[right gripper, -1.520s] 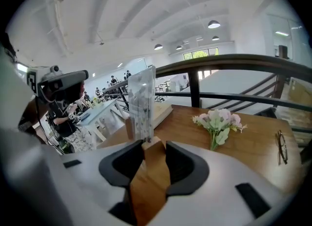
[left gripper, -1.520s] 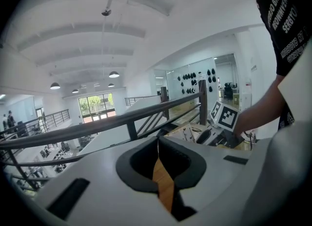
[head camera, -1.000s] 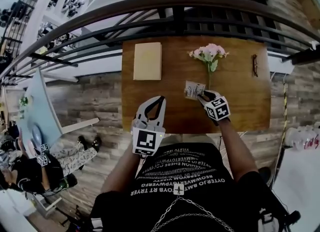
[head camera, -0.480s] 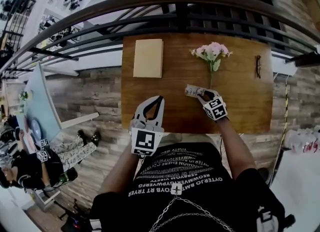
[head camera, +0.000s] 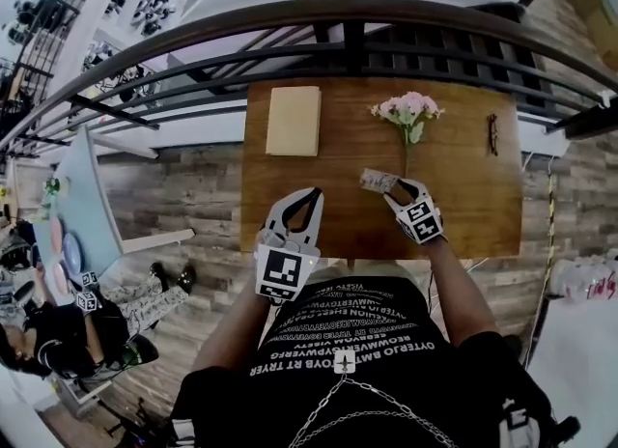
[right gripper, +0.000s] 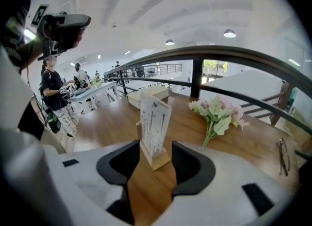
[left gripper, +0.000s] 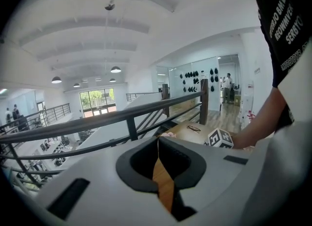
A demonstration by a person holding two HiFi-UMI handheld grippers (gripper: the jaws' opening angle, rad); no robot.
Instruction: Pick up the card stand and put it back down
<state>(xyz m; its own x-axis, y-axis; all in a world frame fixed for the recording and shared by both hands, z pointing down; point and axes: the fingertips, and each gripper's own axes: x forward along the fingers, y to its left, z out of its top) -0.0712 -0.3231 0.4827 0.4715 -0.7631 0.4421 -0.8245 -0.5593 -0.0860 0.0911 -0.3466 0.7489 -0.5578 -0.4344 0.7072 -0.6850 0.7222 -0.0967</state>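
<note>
The left gripper [head camera: 309,194] is hovering over the near edge of the wooden table [head camera: 338,171] and pointing a little downward. Its jaws are lying together with nothing between them. To its right, the right gripper [head camera: 393,186] is reaching further in over the same edge and tilting down more steeply. Its jaws have just been opening and are standing wide now. The card stand [right gripper: 155,122] is standing upright on the table between them, and the pads are not pressing it. It is a thin pale panel with dark marks, sitting in a small block of light wood. Smooth brown wood is showing bare to the left of it. Just beyond the stand, a bunch of pink flowers [head camera: 407,108] with green stems is lying on the table. A cream rectangular notebook [head camera: 294,121] is lying near the far left corner, well apart, and a pair of glasses [head camera: 492,134] is lying near the right edge. A dark metal railing [head camera: 348,26] is running right behind the far edge.
</note>
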